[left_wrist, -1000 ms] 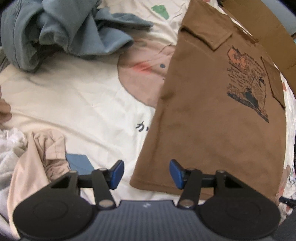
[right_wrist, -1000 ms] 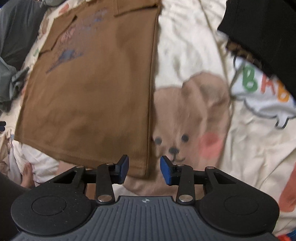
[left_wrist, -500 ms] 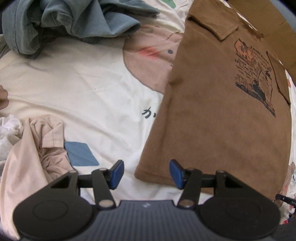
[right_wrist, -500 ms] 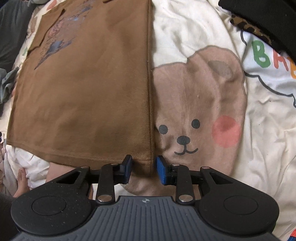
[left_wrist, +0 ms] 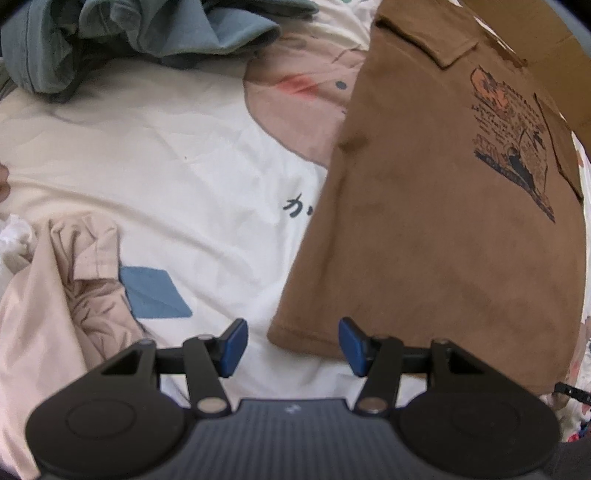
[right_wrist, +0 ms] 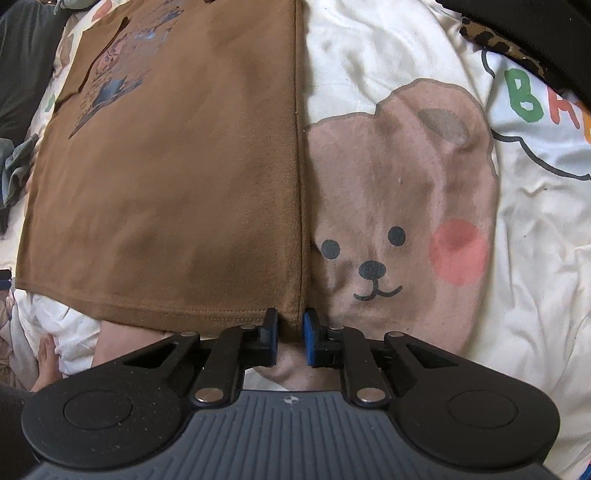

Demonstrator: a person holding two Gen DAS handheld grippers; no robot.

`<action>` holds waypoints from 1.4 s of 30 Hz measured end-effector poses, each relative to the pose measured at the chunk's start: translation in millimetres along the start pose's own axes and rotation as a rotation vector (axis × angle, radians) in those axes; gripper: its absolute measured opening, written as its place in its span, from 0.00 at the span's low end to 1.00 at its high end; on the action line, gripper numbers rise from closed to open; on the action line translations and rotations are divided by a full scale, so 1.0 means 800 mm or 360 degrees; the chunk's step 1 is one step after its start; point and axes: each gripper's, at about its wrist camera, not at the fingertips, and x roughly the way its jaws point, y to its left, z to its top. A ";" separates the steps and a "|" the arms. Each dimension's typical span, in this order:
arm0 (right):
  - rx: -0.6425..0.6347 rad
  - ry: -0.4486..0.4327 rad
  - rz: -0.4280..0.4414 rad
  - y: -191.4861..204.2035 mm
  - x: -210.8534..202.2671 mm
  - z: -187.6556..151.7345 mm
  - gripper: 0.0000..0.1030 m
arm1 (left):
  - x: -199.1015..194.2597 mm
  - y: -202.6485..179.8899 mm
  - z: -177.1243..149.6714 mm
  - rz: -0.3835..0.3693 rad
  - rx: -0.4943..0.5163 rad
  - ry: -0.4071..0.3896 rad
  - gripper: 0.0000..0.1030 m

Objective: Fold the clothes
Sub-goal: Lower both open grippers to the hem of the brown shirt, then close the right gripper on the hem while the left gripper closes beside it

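Note:
A brown T-shirt with a dark print lies flat on the bed, sleeves folded in. My left gripper hangs open over its near left hem corner, which sits between the blue pads without touching them. In the right wrist view the same brown T-shirt fills the left half. My right gripper straddles its near right hem corner. Its jaws are closing and stand narrow, with the corner between them still flat and unbunched.
The bedsheet is cream with bear prints. A grey-blue heap lies at the far left, a beige garment near left. Dark clothes sit at the far right. A person's bare foot shows low left.
The right jaws have narrowed from wide apart to close around the shirt's hem corner. Both grippers have sunk nearer the bed, and the shirt looks larger in both views.

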 end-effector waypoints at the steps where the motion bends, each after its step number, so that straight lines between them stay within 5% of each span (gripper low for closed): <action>1: 0.0012 0.0001 -0.0001 0.000 0.000 0.001 0.15 | 0.001 0.000 -0.001 -0.0001 0.0001 0.0003 0.55; 8: 0.0036 0.0004 -0.0014 0.001 0.007 0.005 0.20 | 0.000 0.007 -0.006 -0.0001 0.0019 -0.0017 0.55; 11: 0.0040 0.0010 0.0008 0.003 0.005 0.003 0.09 | -0.003 0.016 -0.011 -0.0003 0.0003 -0.0051 0.55; 16: 0.0075 0.0001 0.0008 0.000 -0.005 -0.001 0.08 | -0.004 0.020 -0.022 -0.0057 0.0008 -0.0089 0.37; 24: 0.0083 -0.0030 -0.0079 0.006 -0.022 -0.004 0.07 | 0.000 0.018 -0.025 -0.0142 -0.0001 -0.0200 0.22; 42: 0.0044 0.0019 -0.0163 0.015 -0.025 0.002 0.06 | 0.047 -0.002 -0.026 -0.0009 0.0016 -0.0221 0.23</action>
